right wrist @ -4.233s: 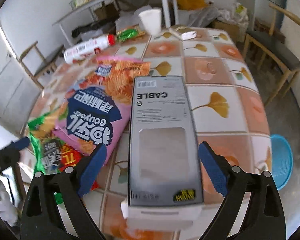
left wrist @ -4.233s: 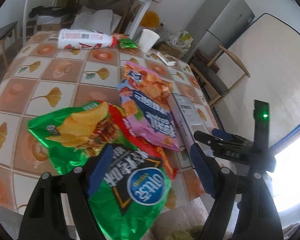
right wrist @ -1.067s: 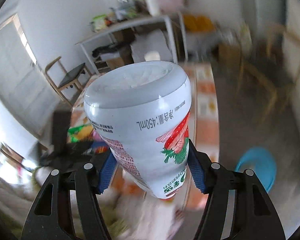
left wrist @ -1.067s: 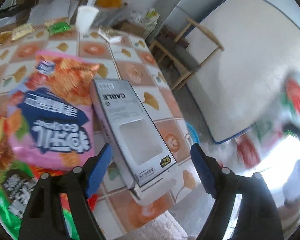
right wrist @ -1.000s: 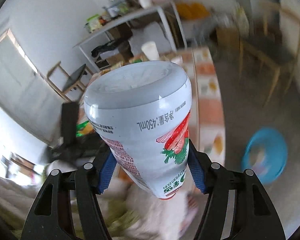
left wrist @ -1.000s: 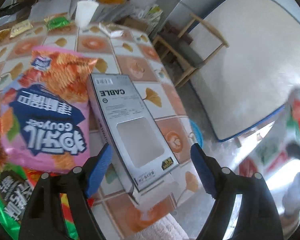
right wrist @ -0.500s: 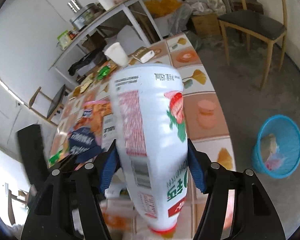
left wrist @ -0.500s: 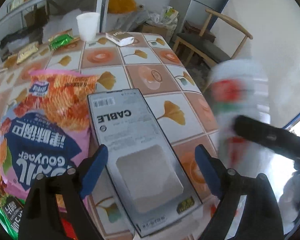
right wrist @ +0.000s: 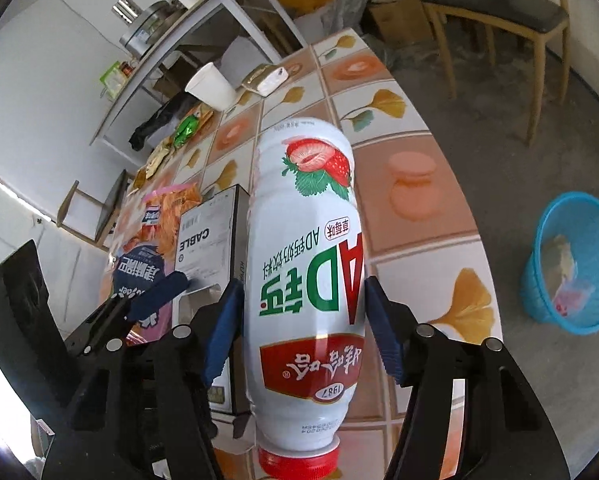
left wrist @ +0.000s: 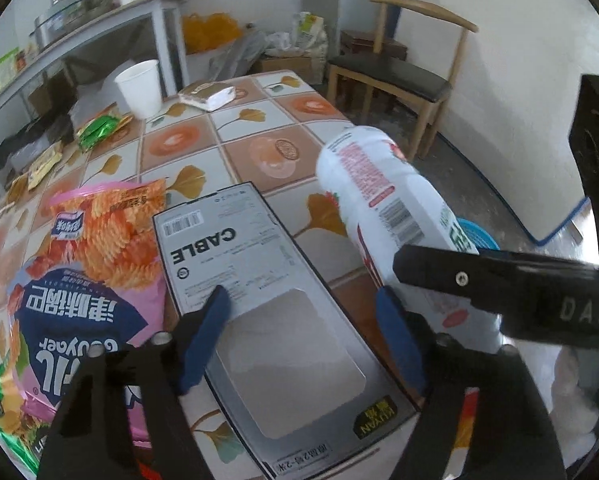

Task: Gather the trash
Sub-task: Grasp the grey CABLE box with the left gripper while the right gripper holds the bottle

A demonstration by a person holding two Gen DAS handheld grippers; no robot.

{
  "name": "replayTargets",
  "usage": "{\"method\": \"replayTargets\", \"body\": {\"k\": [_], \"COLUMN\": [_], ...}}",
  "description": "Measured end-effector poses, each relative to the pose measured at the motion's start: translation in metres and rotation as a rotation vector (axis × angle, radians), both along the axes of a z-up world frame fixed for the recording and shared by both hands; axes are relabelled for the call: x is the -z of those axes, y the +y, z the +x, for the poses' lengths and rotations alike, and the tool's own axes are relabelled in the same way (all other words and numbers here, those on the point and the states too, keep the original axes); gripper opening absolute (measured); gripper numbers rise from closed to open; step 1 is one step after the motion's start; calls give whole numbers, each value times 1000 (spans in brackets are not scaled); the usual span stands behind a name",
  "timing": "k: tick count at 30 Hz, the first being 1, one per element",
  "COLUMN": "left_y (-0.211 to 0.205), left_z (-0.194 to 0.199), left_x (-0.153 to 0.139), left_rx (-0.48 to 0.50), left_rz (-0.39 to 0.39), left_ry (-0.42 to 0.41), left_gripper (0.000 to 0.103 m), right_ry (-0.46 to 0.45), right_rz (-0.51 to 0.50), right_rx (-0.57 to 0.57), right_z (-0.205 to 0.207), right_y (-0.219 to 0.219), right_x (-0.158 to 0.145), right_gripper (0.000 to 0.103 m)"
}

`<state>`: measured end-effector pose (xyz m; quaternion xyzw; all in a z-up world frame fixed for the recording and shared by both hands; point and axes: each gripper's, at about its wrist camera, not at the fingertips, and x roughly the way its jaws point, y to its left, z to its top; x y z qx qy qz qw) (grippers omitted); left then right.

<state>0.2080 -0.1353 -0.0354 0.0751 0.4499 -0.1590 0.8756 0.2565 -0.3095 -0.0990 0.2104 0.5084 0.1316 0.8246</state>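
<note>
Left wrist view: the left gripper (left wrist: pixel 303 336) is hanging wide and empty over the cable box (left wrist: pixel 267 312) on the table (left wrist: pixel 187 136), beside the snack bag (left wrist: pixel 79 280).
Right wrist view: the right gripper (right wrist: pixel 303 328) is clamping the bottle (right wrist: pixel 305 280), cap toward the camera, above the table edge; the bin (right wrist: pixel 571 264) is standing on the floor to the right.
Advice: carrying the bottle fully over the bin before letting go looks wise; it could otherwise bounce off the rim.

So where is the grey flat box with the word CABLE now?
The grey flat CABLE box lies on the tiled table, between the left gripper's open fingers, beside the pink snack bag.
</note>
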Motion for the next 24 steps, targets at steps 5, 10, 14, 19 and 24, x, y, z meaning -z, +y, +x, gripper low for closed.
{"method": "replayTargets", "body": {"k": [5, 10, 14, 19, 24], "left_y": [-4, -5, 1, 17, 27], "left_z": [-19, -45, -54, -32, 9], "left_x": [0, -1, -6, -15, -4], "left_rx": [87, 163, 163, -6, -150], "left_rz": [-13, -42, -106, -107, -90], "left_ry": [25, 48, 87, 44, 109], "left_gripper": [61, 60, 60, 80, 82], "right_ry": [-3, 3, -1, -6, -10], "right_rz": [-9, 19, 37, 36, 41], "right_rx": [23, 49, 67, 72, 68], "right_z": [-20, -45, -55, -53, -53], "right_y": [-19, -36, -42, -40, -39], "right_x": [-3, -3, -3, -4, -2], "right_gripper": [58, 58, 58, 58, 58]}}
